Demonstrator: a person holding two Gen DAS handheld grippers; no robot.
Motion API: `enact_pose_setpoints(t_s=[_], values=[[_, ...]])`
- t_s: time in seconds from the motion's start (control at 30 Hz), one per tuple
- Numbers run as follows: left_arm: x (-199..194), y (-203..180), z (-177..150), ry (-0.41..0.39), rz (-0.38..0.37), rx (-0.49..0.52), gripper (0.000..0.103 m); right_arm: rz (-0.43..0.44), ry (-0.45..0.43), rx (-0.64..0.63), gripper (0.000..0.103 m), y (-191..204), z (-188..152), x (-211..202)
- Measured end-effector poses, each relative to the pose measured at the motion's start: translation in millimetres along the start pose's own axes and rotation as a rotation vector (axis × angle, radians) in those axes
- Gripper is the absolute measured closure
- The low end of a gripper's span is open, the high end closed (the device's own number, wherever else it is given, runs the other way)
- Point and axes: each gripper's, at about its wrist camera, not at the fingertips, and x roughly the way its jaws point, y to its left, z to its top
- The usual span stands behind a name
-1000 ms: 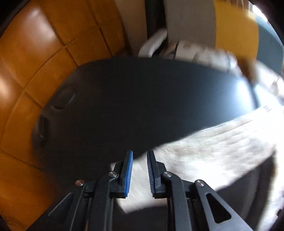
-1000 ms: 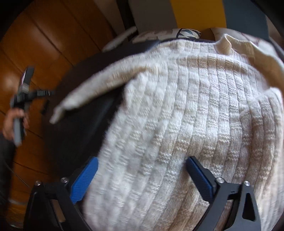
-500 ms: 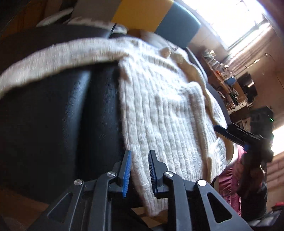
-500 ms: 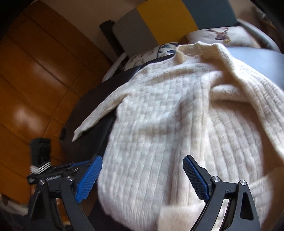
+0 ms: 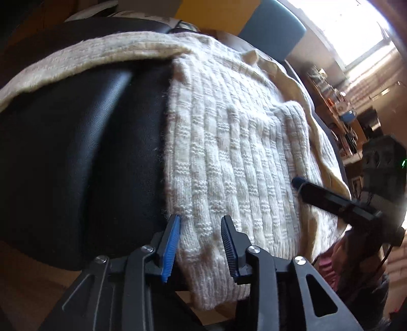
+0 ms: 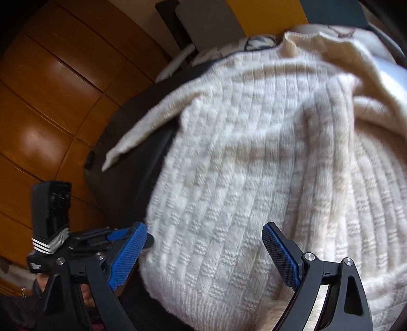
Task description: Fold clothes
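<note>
A cream knit sweater lies spread over a black leather seat; one sleeve stretches left across the seat's top. My left gripper is open, its blue pads on either side of the sweater's lower left hem corner. My right gripper is open wide over the sweater's lower hem, not touching it as far as I can tell. The right gripper also shows in the left wrist view, at the sweater's right edge. The left gripper shows at the lower left of the right wrist view.
A wooden panelled floor lies to the left of the seat. Patterned cushions and grey, yellow and blue panels stand behind the sweater. A bright window and cluttered shelves are at the far right.
My left gripper has opened wider and moved in onto the sweater's lower left corner. My right gripper has come closer to the hem, still open.
</note>
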Motion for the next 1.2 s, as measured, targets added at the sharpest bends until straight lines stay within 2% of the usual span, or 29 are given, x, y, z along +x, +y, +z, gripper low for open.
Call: enact_pose_setpoints(t_s=[0.07, 0.13, 0.27, 0.33, 0.4, 0.5, 0.57, 0.63, 0.67, 0.77, 0.83, 0.9, 1.03, 1.07, 1.1, 1.2], values=[[3.3, 0.3, -0.8, -0.009, 0.066, 0.031, 0.099, -0.017, 0.021, -0.003, 0.009, 1.0, -5.2, 7.6], [4.5, 0.4, -1.5, -0.011, 0.066, 0.051, 0.101, -0.039, 0.024, -0.03, 0.009, 6.4, -7.6, 10.7], [5.0, 0.3, 10.2, -0.029, 0.124, 0.117, 0.102, -0.044, 0.046, -0.046, 0.011, 16.3, -6.1, 14.8], [1.8, 5.0, 17.0, -0.042, 0.159, 0.142, 0.102, -0.02, 0.061, -0.048, 0.018, 22.9, -7.8, 17.8], [-5.0, 18.6, 28.4, -0.056, 0.216, 0.142, 0.102, 0.001, 0.076, -0.058, 0.018, 30.7, -10.4, 23.4], [-9.0, 31.1, 34.2, -0.035, 0.255, 0.15, 0.102, 0.024, 0.083, -0.094, 0.018, 43.9, -15.2, 33.3], [-12.5, 32.0, 29.5, -0.03, 0.244, 0.157, 0.102, 0.041, 0.089, -0.103, 0.019, 48.1, -14.7, 33.2], [-24.7, 31.6, 27.8, -0.056, 0.188, 0.146, 0.102, 0.06, 0.088, -0.107, 0.023, 50.6, -11.8, 28.9], [-33.1, 32.5, 30.0, -0.078, 0.167, 0.13, 0.102, 0.06, 0.065, -0.114, 0.029, 51.3, -5.9, 21.0], [-62.6, 31.1, 50.4, -0.181, 0.111, 0.131, 0.102, 0.003, -0.044, -0.15, 0.034, 52.8, 24.0, -8.3], [-79.0, 28.6, 68.8, -0.248, 0.114, 0.167, 0.102, -0.082, -0.125, -0.177, 0.034, 51.2, 53.1, -23.3], [-83.6, 23.6, 94.5, -0.297, 0.156, 0.187, 0.101, -0.215, -0.179, -0.197, 0.034, 40.7, 84.6, -30.3], [-59.1, 4.3, 156.5, -0.324, 0.189, 0.254, 0.093, -0.356, -0.207, -0.145, 0.037, 3.0, 148.7, -24.3], [-49.3, 0.8, 172.0, -0.316, 0.196, 0.264, 0.093, -0.368, -0.209, -0.128, 0.045, -8.1, 162.6, -21.4], [-39.0, -2.5, 187.5, -0.306, 0.202, 0.273, 0.093, -0.377, -0.203, -0.111, 0.048, -17.9, 176.6, -16.7], [-14.6, -14.8, 211.5, -0.272, 0.186, 0.323, 0.093, -0.418, -0.159, -0.078, 0.052, -47.5, 206.8, 2.3]])
